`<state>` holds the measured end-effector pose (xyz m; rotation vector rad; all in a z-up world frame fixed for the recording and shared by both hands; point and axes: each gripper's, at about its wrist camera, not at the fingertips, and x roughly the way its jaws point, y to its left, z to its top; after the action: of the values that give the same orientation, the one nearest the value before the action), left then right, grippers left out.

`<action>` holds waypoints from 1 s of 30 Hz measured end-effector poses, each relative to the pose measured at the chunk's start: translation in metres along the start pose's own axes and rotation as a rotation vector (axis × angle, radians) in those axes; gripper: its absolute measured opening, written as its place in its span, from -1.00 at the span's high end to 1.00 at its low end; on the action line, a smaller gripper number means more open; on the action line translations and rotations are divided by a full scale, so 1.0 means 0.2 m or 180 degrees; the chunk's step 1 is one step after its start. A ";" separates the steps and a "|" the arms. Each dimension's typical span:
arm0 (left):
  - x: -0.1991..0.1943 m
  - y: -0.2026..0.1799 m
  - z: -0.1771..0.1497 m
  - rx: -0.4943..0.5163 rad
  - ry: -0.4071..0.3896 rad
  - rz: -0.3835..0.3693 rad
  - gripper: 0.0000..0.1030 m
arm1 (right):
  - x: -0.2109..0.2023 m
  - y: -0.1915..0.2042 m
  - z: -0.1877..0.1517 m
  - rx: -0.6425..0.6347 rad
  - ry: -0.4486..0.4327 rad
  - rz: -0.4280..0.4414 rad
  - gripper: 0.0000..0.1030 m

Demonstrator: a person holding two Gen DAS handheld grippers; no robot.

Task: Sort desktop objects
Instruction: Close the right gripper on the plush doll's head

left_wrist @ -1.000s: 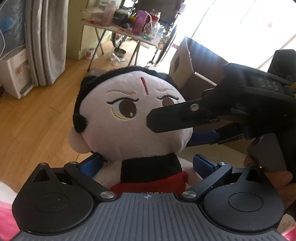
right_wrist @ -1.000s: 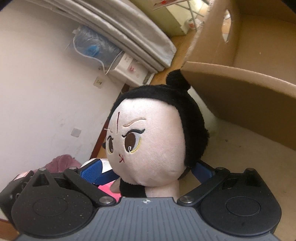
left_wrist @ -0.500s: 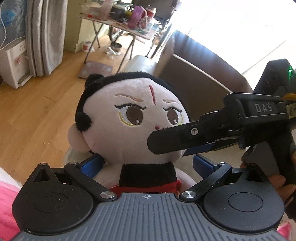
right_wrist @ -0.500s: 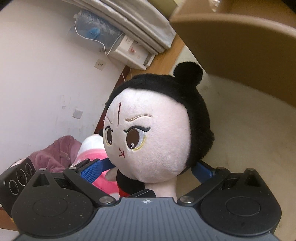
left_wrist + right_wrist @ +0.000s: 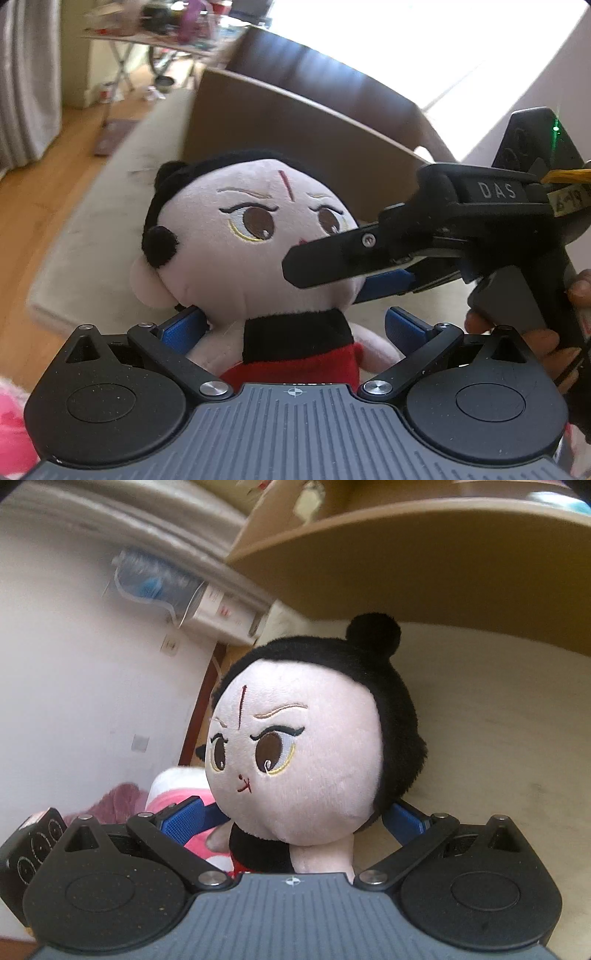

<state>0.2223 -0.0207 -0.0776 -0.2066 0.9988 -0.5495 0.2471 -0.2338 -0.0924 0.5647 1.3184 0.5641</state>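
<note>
Two grippers close on one plush doll at once. Nearest in the left wrist view, the left gripper has its blue pads on either side of the doll's red and black body, the left pad touching its side, so it seems to be clamped on the doll, though the right pad may stand slightly clear. The right gripper grips the same doll at the neck and shoulders from another side, its blue fingers pressed in just under the big pale head. In the left view this right gripper comes in from the right, held by a hand, and its black finger crosses in front of the doll's cheek and hides the mouth. The doll is upright, held above a pale cushioned surface. Behind the left pad in the right view lies a pink and white soft toy. Just beyond the doll stands an open cardboard box, its brown wall filling the space behind the head. Farther off are a wooden floor and a blurred cluttered folding table.
</note>
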 end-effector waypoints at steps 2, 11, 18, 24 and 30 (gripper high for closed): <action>0.02 -0.04 0.00 0.0068 0.0018 -0.0065 -1.00 | -0.06 -0.05 -0.02 0.0109 -0.0114 -0.0044 -1.00; 0.15 -0.18 0.00 0.0338 0.0099 -0.0086 -1.00 | -0.17 -0.21 -0.07 0.0385 -0.0370 -0.0133 -1.00; 0.18 -0.17 -0.01 0.0322 0.0148 -0.0034 -1.00 | -0.17 -0.23 -0.08 0.0424 -0.0373 -0.0128 -1.00; 0.19 -0.17 0.00 0.0339 0.0146 0.0015 -1.00 | -0.20 -0.23 -0.08 0.0412 -0.0370 -0.0154 -1.00; 0.20 -0.18 0.01 0.0350 0.0135 0.0059 -1.00 | -0.22 -0.24 -0.08 0.0417 -0.0359 -0.0152 -1.00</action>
<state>0.2277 -0.0717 -0.0918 -0.0882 1.0076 -0.5920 0.2265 -0.2973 -0.0947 0.6614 1.2642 0.4027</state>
